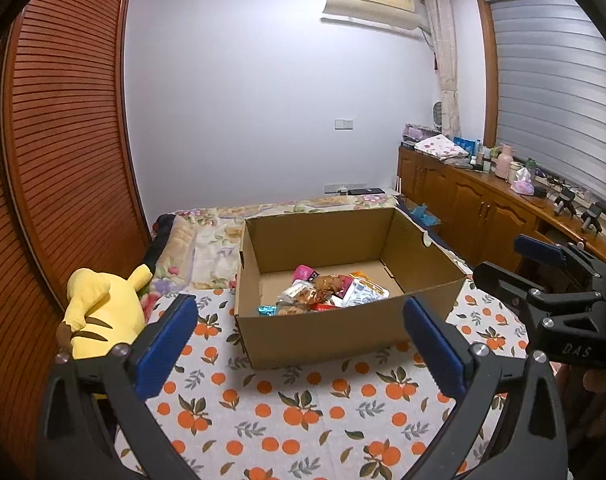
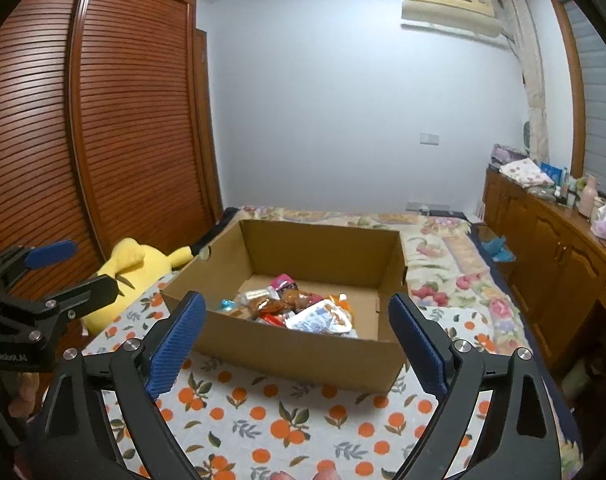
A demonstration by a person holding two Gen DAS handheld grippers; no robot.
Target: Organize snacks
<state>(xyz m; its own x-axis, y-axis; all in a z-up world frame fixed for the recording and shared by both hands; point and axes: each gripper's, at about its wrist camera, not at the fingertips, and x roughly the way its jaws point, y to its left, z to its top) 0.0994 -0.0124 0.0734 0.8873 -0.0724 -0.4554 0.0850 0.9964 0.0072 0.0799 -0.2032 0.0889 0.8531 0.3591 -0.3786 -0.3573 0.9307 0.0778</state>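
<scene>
Snacks (image 1: 327, 292) heaped in cardboard box (image 1: 335, 340), left gripper (image 1: 303, 340) and right gripper (image 2: 299, 344) both released, empty.

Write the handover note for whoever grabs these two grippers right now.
Left gripper: open, holding nothing, in front of the cardboard box.
Right gripper: open, holding nothing, also facing the box.
Things: the snacks lie in a loose pile on the box floor. The box sits on the orange-print cloth; a yellow plush toy lies to its left.
Done: no snack shows on the cloth outside the box.
Left: the pile is unsorted; tidy it if neat rows are wanted.
</scene>
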